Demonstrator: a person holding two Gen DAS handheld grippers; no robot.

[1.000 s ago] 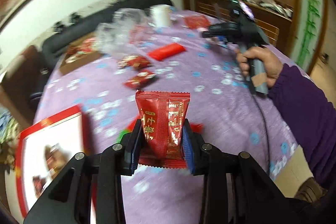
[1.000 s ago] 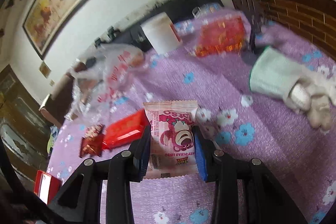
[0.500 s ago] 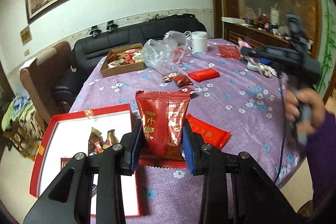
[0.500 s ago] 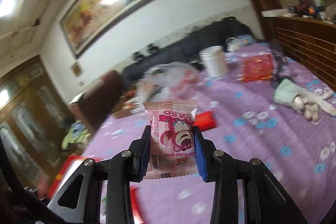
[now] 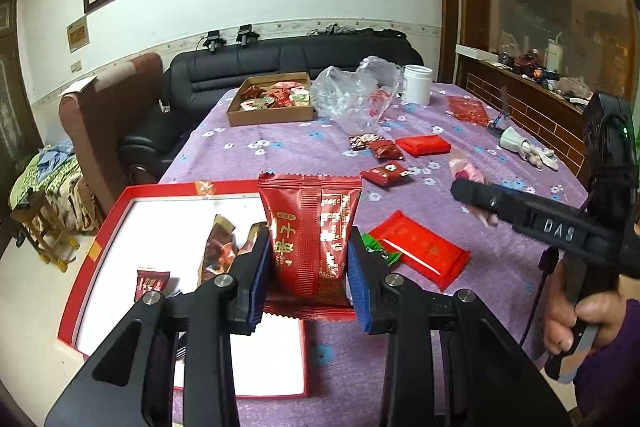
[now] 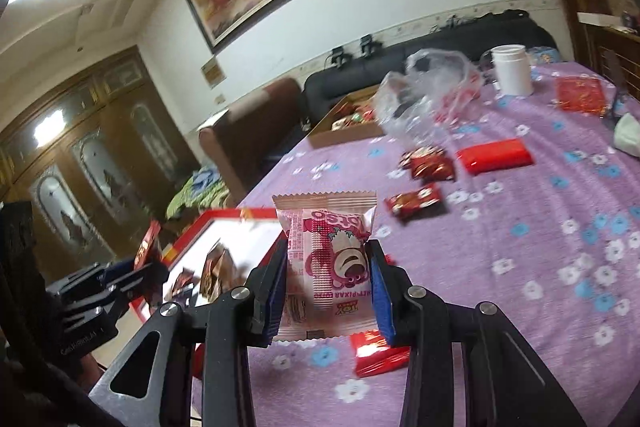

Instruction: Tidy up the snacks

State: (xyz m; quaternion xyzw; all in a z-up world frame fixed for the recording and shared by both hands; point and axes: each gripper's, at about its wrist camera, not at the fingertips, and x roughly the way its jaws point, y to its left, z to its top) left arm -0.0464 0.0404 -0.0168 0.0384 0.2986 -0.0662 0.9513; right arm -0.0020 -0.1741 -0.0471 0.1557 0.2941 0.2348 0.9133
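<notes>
Red foil fills the middle of the left view: our left gripper [image 5: 308,263] has its fingers clamped on a red packet [image 5: 310,231], held upright above the near edge of the red tray [image 5: 104,227] at lower left. In the right view our right gripper [image 6: 326,287] is clamped the same way on a pink packet [image 6: 326,255], hanging over the purple desk [image 6: 540,227] just right of the tray [image 6: 224,217].

We judge the step in hand to be dropping both packets into the tray, which already holds a few brown and red wrappers [image 5: 218,247]. To do it well, we would bring each packet fully over the white floor of the tray before letting go, the left one further toward the frame's left, the right one too, since it sits outside the rim. We would lower until the bottom seam nearly meets the floor, then part the fingers; a release from height could let the light foil skid out. The two grippers are near each other, so one should go first.

More red packets [image 5: 386,173] and a flat red pack [image 5: 416,253] lie on the desk at centre right, awaiting collection.
</notes>
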